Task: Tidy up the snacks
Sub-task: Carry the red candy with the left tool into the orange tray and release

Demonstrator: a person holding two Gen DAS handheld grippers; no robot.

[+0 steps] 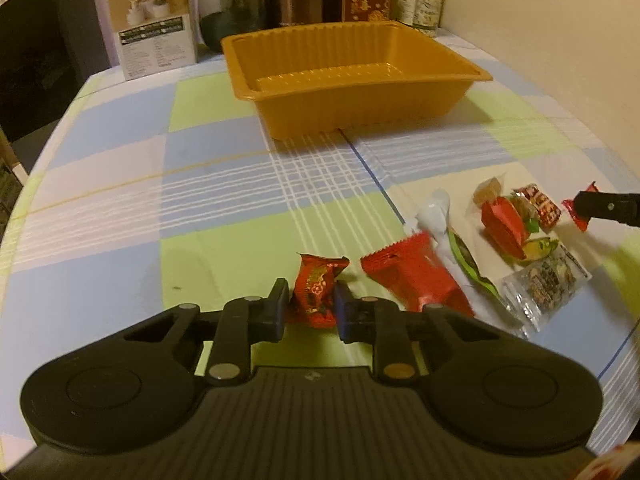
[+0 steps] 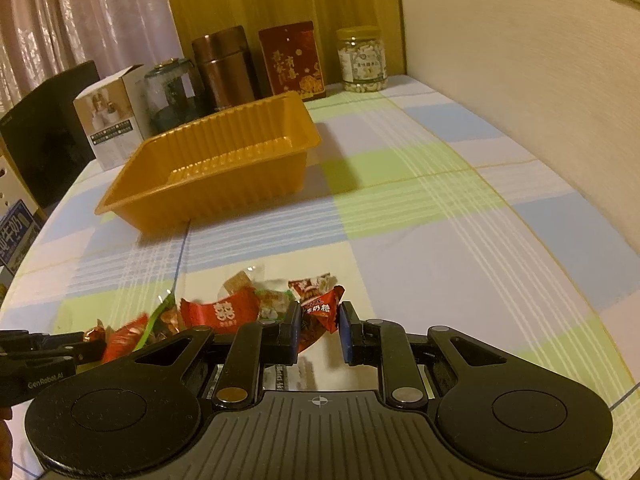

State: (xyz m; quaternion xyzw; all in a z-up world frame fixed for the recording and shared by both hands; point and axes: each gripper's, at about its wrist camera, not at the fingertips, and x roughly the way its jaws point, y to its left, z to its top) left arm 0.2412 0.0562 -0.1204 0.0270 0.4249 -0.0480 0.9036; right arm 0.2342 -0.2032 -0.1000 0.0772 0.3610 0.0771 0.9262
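An empty orange plastic tray (image 1: 440, 80) stands at the far middle of the checked tablecloth; it also shows in the right wrist view (image 2: 208, 200). My left gripper (image 1: 311, 300) is shut on a small red patterned candy (image 1: 316, 292) just above the cloth. My right gripper (image 2: 320, 326) is shut on a red triangular milk candy (image 2: 320, 312); its fingertip shows at the right edge of the left wrist view (image 1: 600, 208). A heap of wrapped snacks lies between them: a red packet (image 1: 416, 280), a white wrapper (image 1: 436, 216), a clear bag (image 1: 544, 280).
Along the far edge stand a white box (image 1: 154, 24), a dark glass jar (image 1: 232, 4), a copper canister (image 2: 224, 68), a red tin (image 2: 294, 58) and a jar of nuts (image 2: 362, 60). A wall runs on the right. A dark chair (image 1: 44, 52) stands at the left.
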